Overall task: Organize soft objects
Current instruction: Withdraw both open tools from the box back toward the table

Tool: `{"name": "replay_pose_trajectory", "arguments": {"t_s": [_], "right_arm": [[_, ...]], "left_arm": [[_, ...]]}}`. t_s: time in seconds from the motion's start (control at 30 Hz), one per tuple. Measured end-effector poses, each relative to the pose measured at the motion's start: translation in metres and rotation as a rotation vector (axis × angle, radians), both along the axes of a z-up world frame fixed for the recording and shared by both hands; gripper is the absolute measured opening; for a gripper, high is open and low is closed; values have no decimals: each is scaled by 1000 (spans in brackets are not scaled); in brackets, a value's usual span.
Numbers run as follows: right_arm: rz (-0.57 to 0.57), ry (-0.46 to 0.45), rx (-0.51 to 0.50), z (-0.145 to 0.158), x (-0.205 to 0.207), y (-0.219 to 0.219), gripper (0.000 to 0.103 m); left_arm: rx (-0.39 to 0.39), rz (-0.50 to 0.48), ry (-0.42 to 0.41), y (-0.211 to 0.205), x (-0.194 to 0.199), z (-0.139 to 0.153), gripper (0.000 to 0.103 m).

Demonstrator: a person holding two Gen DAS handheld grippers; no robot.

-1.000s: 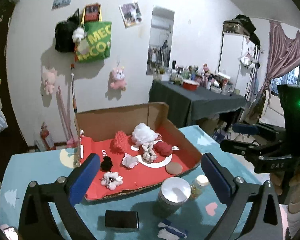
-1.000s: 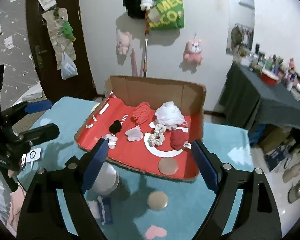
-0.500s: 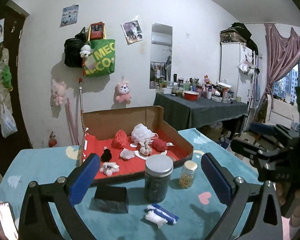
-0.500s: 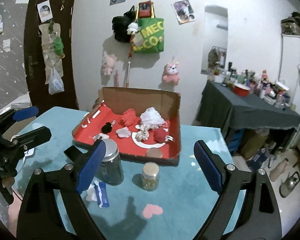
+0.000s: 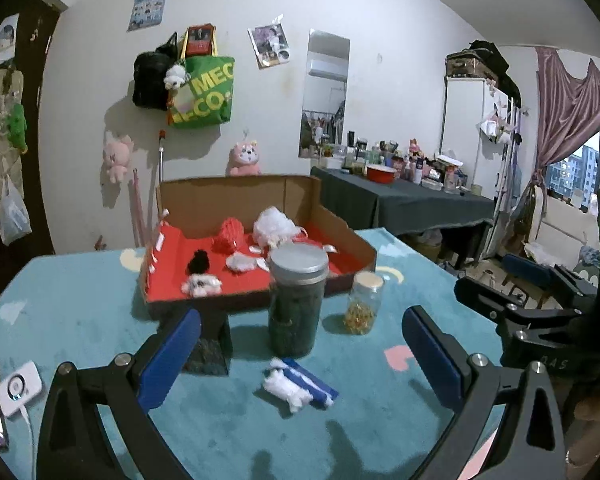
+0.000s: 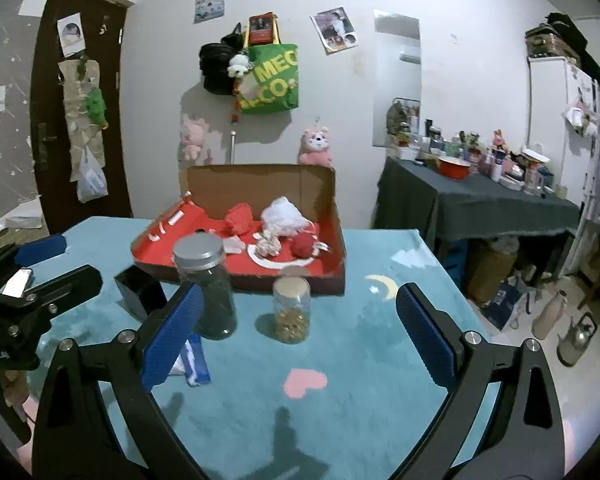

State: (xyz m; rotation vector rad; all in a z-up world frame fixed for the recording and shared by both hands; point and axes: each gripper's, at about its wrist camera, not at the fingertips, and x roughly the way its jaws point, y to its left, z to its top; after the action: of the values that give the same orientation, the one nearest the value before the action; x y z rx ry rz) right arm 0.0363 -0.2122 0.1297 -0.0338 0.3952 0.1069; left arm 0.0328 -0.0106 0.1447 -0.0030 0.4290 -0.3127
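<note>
My right gripper (image 6: 298, 322) stands with its blue pads wide apart and nothing between them; its jaws have just been opening, which I read as readying for a pick. My left gripper (image 5: 300, 354) is likewise spread and empty. Both sit low in their frames, angled slightly down over the teal tablecloth (image 6: 380, 380).

Just ahead of the left gripper, at lower centre of its view, lies a white fluffy piece with a blue strip (image 5: 298, 386), loose on the cloth and outside the box. I judge it the nearest soft item yet to be sorted. In the right view the same piece (image 6: 192, 360) is partly hidden behind the left-hand pad.

Beyond it stand a tall dark jar with a grey lid (image 5: 298, 300) and a small glass jar with a pale lid (image 6: 292, 310), upright and apart, with a black block (image 5: 210, 346) to the left.

At mid-frame, the open cardboard box with red lining (image 5: 352, 240) holds the remaining soft objects: a red knitted piece (image 5: 230, 234), a white mesh puff (image 5: 276, 222), a black pompom (image 5: 198, 262) and a red ball (image 6: 303, 245). Its low front wall leaves access from my side, though the jars stand in the approach.
</note>
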Motion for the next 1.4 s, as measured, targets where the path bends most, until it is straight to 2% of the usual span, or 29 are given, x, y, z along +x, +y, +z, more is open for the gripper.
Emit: {"name": "replay_pose_trajectory", "arguments": {"t_s": [0.17, 0.9, 1.4], "right_arm": [[24, 32, 14, -18, 0, -1, 99], [15, 184, 46, -94, 10, 4, 99], [14, 241, 55, -114, 18, 2, 99]], "left_arm": [[24, 11, 12, -4, -1, -15, 103], [11, 49, 178, 3, 8, -82, 103], [30, 75, 267, 8, 31, -95, 103]]}}
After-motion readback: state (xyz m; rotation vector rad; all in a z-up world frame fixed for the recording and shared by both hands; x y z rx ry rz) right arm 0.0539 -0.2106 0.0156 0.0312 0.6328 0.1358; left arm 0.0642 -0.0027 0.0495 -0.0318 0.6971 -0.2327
